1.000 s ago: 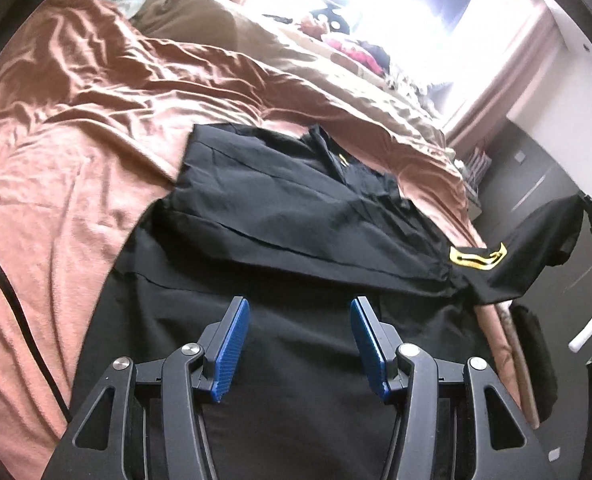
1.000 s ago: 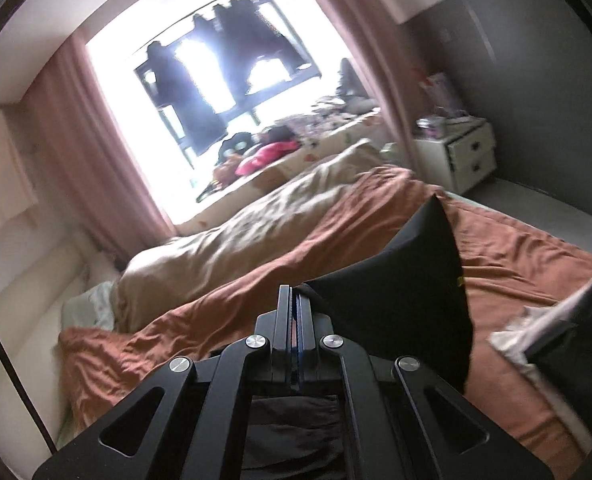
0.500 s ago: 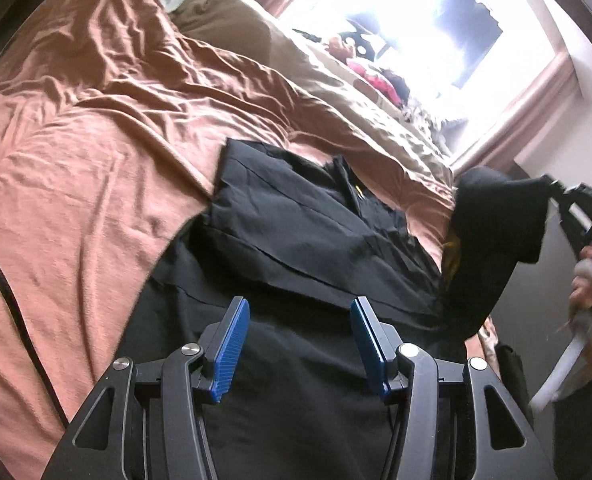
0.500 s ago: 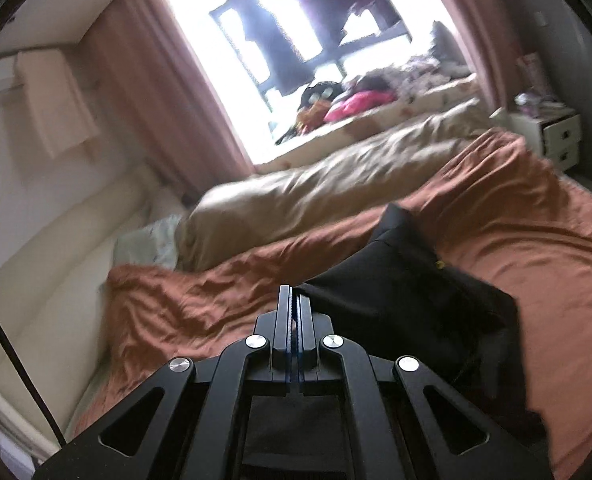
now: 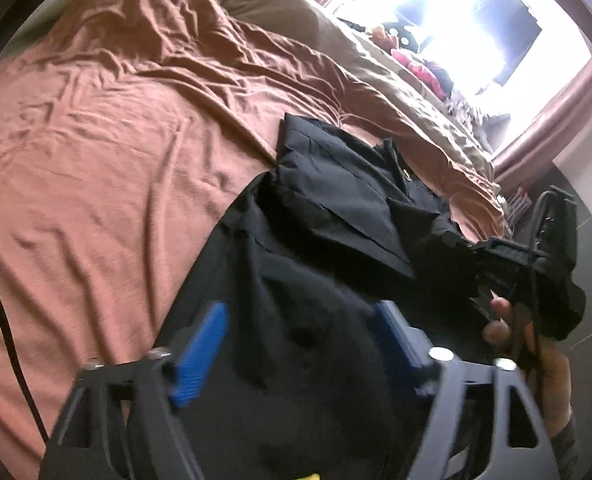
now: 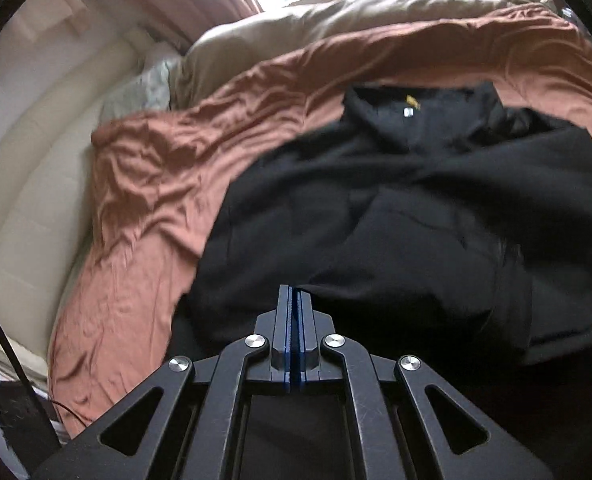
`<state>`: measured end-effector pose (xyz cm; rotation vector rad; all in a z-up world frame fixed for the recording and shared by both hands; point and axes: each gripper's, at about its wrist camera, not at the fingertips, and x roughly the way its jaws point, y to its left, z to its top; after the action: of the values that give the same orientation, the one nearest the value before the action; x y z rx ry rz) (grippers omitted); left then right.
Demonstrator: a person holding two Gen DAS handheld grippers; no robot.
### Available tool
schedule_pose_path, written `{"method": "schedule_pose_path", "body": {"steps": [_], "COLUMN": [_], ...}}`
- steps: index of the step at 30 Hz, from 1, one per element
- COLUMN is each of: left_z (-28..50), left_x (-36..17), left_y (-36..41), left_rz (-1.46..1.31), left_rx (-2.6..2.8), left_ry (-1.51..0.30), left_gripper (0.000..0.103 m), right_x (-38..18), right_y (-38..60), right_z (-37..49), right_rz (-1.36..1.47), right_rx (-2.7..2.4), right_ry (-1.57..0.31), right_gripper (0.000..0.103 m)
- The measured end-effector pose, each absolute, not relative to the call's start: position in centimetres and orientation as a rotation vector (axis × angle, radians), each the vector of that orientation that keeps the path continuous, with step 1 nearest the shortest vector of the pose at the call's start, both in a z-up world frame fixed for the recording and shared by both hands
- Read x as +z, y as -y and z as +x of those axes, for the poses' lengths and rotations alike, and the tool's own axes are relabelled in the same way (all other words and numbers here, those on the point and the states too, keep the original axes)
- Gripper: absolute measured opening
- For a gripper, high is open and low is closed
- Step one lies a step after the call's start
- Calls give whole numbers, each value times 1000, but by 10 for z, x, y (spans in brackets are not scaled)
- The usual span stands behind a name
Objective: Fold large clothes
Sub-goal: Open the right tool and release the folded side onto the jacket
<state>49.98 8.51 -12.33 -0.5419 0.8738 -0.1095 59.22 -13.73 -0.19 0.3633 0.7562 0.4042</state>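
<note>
Black shirt (image 6: 395,216) pinched in right tongs (image 6: 294,300); left tongs (image 5: 299,340) just spread, released.

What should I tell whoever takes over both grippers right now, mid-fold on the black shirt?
Left gripper: open, jaws have just been opening, hovering over the black shirt with nothing pinched.
Right gripper: shut on the shirt's sleeve edge, carried in over the body.
The shirt lies on the rust-brown bedsheet, collar towards the window end.
Done: one sleeve is folded in across the chest; the second is over the body but not yet released.
Left: release and flatten that sleeve, then probably fold the hem up towards the collar.
</note>
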Motion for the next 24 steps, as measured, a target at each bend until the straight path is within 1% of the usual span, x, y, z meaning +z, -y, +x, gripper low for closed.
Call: {"method": "schedule_pose_path", "body": {"steps": [1, 2, 3, 4, 5, 6, 10, 16, 20, 23, 24], "left_z": [492, 489, 482, 477, 472, 470, 453, 440, 442, 449, 452], "left_x": [-117, -114, -107, -102, -96, -94, -72, -38, -19, -11, -9], "left_y": [-84, -83, -81, -79, -77, -75, -67, -45, -29, -15, -10], "left_rz": [-533, -528, -514, -503, -493, -487, -465, -403, -368, -351, -339], "left_rx": [-107, -106, -108, -112, -115, -116, -133, -166, -185, -196, -198], "left_ry": [-872, -872, -874, -874, -874, -874, -870, -856, -852, -854, -856], "left_gripper": [83, 83, 84, 84, 85, 85, 86, 86, 86, 87, 87], "right_x": [-2, -3, -2, -2, 0, 5, 15, 45, 56, 51, 46], "right_y": [141, 149, 154, 162, 177, 166, 193, 266, 293, 317, 306], "right_z": [591, 588, 585, 577, 567, 548, 499, 436, 421, 406, 412], "right_rz": [370, 388, 406, 424, 445, 447, 449, 501, 536, 557, 567], "right_rx": [407, 418, 423, 430, 436, 433, 397, 317, 291, 245, 236], "right_ry": [-765, -778, -786, -787, -777, -774, -772, -736, -711, -684, -679], "right_gripper": [14, 40, 57, 78, 79, 79, 79, 79, 79, 79, 79]}}
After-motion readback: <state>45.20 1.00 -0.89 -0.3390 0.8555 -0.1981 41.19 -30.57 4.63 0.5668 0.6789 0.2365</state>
